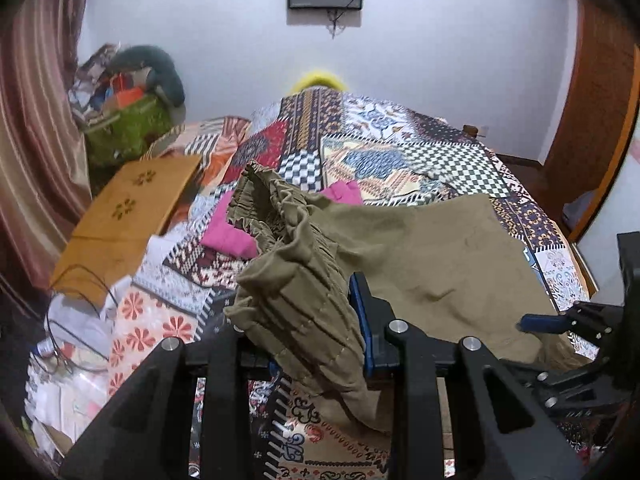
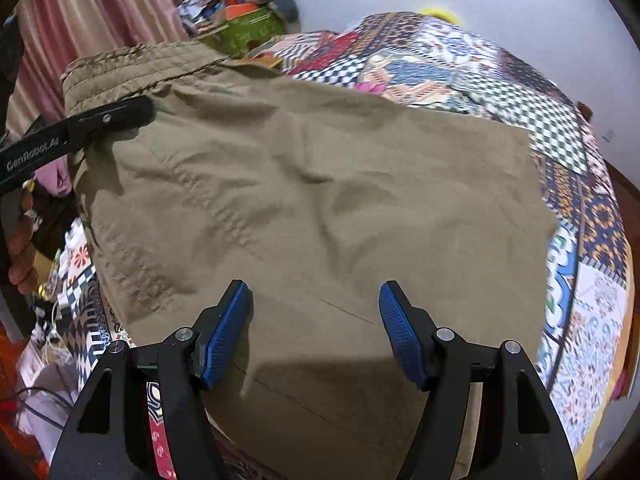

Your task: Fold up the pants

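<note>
Black linkage arms and blue pads fill the bottom of both wrist views, and between them the olive pants (image 2: 304, 208) are seen spread over the patchwork bedspread (image 2: 576, 280) of the bed. The left claw (image 1: 320, 320) is clamped on a bunched part of the elastic waistband (image 1: 276, 216), which is lifted off the bed and hangs crumpled over the near pad, while the rest of the garment is left lying towards the right. The right claw (image 2: 316, 332) is held open, its two blue pads well apart and just above the flatter cloth near the lower edge; nothing is gripped by it. In the right wrist view the left claw's finger is seen laid against the waistband corner at the upper left. The step in hand is judged to be the first fold, with the waistband end to be carried across. For this to be done well, the waistband should be kept taut rather than bunched, so a matching grip on the opposite edge is likely needed from the right claw before any lift is made. Both layers of cloth should be taken between the pads, since a single layer would let the leg slide open. The wrinkles across the middle would best be drawn out first. A pink garment (image 1: 232, 232) lying just beyond the waistband could be snagged, and the yellow board (image 1: 120, 216) at the left is best kept clear of
</note>
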A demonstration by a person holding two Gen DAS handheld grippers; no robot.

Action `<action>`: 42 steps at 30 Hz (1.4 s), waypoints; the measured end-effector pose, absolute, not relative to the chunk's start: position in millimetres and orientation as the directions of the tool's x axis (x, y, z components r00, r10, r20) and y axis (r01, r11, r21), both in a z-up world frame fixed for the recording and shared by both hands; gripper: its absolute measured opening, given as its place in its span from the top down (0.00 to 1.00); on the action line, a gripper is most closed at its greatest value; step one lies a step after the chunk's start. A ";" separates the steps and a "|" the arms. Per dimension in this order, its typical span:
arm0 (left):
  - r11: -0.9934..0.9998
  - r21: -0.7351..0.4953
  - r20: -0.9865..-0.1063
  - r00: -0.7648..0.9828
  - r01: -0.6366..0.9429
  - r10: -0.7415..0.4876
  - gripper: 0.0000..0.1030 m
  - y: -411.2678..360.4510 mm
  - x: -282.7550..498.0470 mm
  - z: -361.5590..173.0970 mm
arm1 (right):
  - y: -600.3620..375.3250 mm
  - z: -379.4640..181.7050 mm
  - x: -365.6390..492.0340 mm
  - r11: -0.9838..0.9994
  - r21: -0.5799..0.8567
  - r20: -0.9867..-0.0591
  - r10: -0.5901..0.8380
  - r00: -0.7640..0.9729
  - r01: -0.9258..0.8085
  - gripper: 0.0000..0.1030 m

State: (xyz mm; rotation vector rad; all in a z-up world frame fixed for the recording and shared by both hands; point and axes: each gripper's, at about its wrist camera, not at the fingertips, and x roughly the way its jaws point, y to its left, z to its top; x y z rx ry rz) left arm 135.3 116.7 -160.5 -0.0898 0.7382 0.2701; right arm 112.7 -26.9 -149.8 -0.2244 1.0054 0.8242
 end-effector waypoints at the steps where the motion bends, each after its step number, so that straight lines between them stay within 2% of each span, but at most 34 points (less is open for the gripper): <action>1: 0.964 0.028 -0.667 0.714 -0.264 0.214 0.71 111.5 135.3 -158.1 | -36.4 -147.0 113.5 0.700 0.195 -0.814 0.506 0.285 -0.687 0.38; 6: 0.980 0.058 -0.630 0.754 -0.193 0.186 0.71 85.1 139.3 -143.9 | -85.9 -142.1 115.9 0.779 0.176 -0.815 0.459 0.355 -0.602 0.37; 13: 0.997 0.008 -0.630 0.774 -0.076 0.064 0.73 51.9 152.0 -129.5 | -129.5 -155.6 115.7 0.843 0.146 -0.845 0.379 0.378 -0.518 0.37; 18: 0.999 -0.048 -0.644 0.765 -0.009 -0.024 0.74 29.9 160.7 -125.9 | -130.5 -168.8 112.2 0.846 0.173 -0.846 0.390 0.364 -0.505 0.38; 32: 0.988 -0.110 -0.689 0.708 0.110 -0.155 0.74 -18.1 179.9 -133.8 | -136.1 -173.2 115.4 0.840 0.220 -0.832 0.427 0.354 -0.496 0.38; 36: 0.983 -0.111 -0.710 0.680 0.148 -0.183 0.74 -33.8 186.7 -141.0 | -135.0 -173.1 115.8 0.836 0.220 -0.832 0.430 0.351 -0.503 0.38; 42: 0.968 -0.176 -0.764 0.595 0.178 -0.249 0.74 -48.4 201.4 -165.7 | -135.9 -173.0 116.6 0.838 0.230 -0.829 0.436 0.352 -0.496 0.38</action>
